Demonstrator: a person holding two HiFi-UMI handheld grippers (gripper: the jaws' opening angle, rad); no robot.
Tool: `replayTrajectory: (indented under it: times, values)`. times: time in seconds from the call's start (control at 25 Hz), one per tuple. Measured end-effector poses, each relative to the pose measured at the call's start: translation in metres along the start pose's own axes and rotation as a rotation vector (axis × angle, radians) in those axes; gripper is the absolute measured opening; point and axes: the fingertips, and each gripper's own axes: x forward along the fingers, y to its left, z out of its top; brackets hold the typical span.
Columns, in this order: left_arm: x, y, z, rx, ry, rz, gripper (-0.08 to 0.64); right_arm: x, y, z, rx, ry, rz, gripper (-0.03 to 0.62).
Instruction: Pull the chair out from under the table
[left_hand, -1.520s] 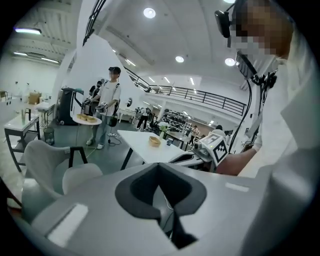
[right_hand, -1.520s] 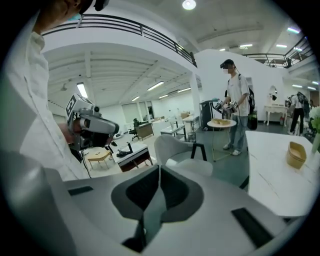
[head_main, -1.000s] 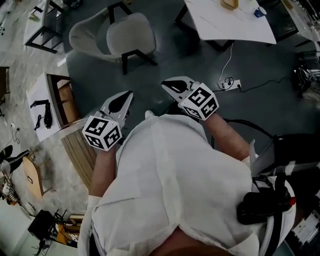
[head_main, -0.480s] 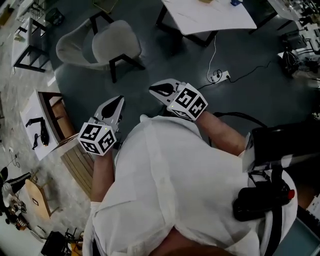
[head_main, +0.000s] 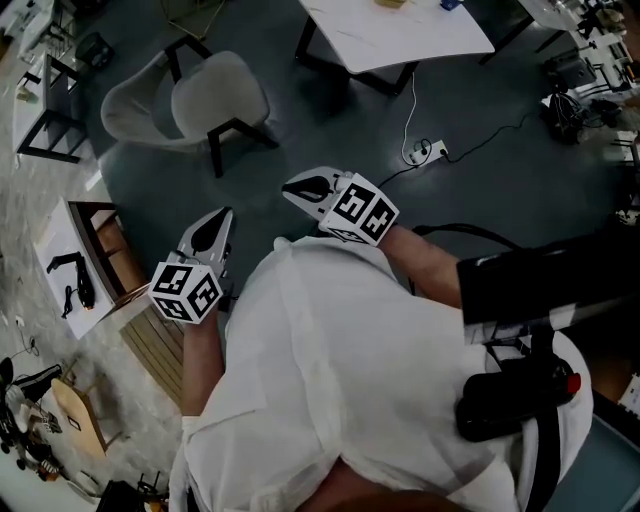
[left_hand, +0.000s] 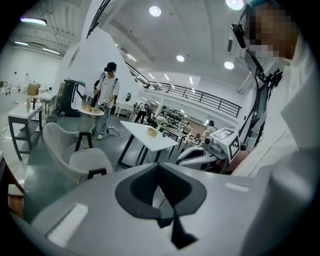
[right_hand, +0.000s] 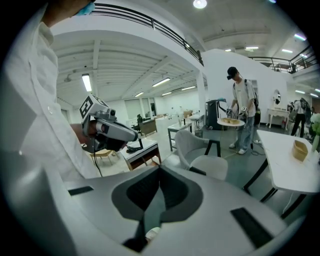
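Ahead of you: chair (head_main: 215, 95) already clear
White table (head_main: 400, 38) and chair drift leftward in your head view (your turning, seemingly); the chair stands well apart, likely pulled out; left gripper (head_main: 218, 222) and right gripper (head_main: 298, 186) stay closed, empty.

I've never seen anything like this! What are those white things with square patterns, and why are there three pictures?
A person in a white shirt holds a grabbing tool in each hand: the left tool and the right tool. The patterned cubes are part of them. One picture comes from a camera on the person's head, looking down. The other two come from cameras riding on each tool, looking along its jaws. Both tools are shut and hold nothing. Ahead on the grey floor stands a pale chair, near a white table with a small bowl on it.
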Motion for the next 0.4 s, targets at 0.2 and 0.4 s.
replayTrajectory:
  times: [0.2, 0.4]
  values:
    - [0.0, 0.009, -0.005, -0.012, 0.016, 0.006, 0.006, 0.008, -0.001, 0.001, 0.001, 0.004, 0.005, 0.009]
    - [-0.002, 0.016, -0.009, -0.019, 0.038, 0.005, 0.006, 0.014, -0.001, 0.001, 0.008, 0.009, 0.006, 0.008]
